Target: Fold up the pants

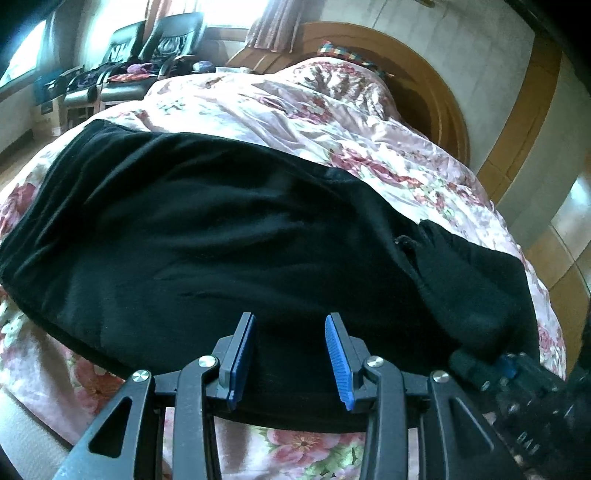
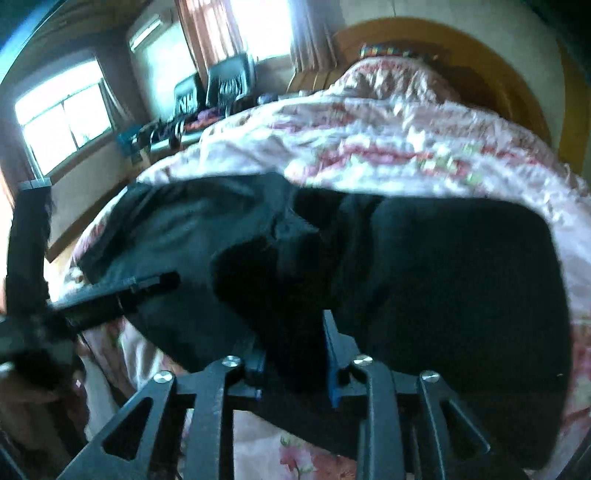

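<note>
Lying across the near half of the floral quilt, the black pants are filling most of the left wrist view. The left gripper is hovering at their near edge, jaws apart with nothing between the blue pads.

Right wrist view's blurry, but the right gripper is sitting with a bunched fold of pants between its fingers; can't tell if it's actually clamping. The left gripper is poking in at left.

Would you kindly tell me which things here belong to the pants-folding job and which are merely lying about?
Belongs to the job:
- black pants, spread on the bed
- left claw, open above the pants
- right claw, with black cloth between its fingers

Just lying about:
- floral quilt
- wooden headboard
- black chairs with clutter
- curtains
</note>
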Action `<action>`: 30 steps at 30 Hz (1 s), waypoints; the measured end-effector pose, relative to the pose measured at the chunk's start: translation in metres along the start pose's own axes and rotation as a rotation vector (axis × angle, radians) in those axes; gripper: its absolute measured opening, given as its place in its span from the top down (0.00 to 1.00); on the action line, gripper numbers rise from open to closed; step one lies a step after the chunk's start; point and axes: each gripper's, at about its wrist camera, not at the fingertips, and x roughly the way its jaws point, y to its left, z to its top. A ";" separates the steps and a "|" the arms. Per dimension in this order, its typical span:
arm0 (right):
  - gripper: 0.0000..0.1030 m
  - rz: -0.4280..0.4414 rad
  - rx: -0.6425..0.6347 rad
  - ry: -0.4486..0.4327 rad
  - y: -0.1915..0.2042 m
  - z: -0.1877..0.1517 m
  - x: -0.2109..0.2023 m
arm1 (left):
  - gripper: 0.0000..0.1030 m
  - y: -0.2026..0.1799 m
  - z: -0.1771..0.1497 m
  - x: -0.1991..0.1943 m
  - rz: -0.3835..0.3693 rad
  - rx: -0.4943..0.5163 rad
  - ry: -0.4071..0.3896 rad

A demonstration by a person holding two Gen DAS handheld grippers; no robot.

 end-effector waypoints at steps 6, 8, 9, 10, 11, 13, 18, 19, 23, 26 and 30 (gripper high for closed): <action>0.42 0.169 0.089 0.000 -0.011 -0.015 -0.011 | 0.62 -0.010 -0.003 -0.003 -0.028 0.028 -0.005; 0.42 0.230 0.143 -0.024 -0.020 -0.016 -0.023 | 0.62 -0.011 -0.002 -0.007 -0.050 0.025 -0.017; 0.42 0.257 0.173 -0.052 -0.025 -0.016 -0.031 | 0.61 -0.012 -0.002 -0.009 -0.069 0.017 -0.023; 0.42 0.276 0.208 -0.098 -0.033 -0.017 -0.044 | 0.60 -0.012 -0.001 -0.010 -0.084 0.009 -0.027; 0.42 0.273 0.225 -0.131 -0.037 -0.017 -0.052 | 0.56 -0.012 0.000 -0.012 -0.099 0.001 -0.031; 0.42 0.237 0.254 -0.200 -0.049 -0.017 -0.070 | 0.49 -0.017 0.005 -0.014 -0.161 -0.020 -0.041; 0.44 -0.043 0.266 -0.322 -0.079 -0.011 -0.099 | 0.36 -0.050 0.021 -0.011 -0.269 0.030 -0.033; 0.44 -0.094 0.262 -0.293 -0.086 -0.008 -0.094 | 0.36 -0.059 0.023 -0.006 -0.285 0.045 -0.017; 0.62 -0.169 0.236 -0.207 -0.103 -0.001 -0.071 | 0.37 -0.089 0.023 0.028 -0.211 0.101 0.090; 0.73 -0.212 0.236 -0.162 -0.114 -0.006 -0.059 | 0.51 -0.094 0.019 0.046 -0.191 0.073 0.134; 0.74 -0.235 0.233 -0.178 -0.115 -0.016 -0.060 | 0.81 -0.103 0.015 0.041 -0.230 0.099 0.126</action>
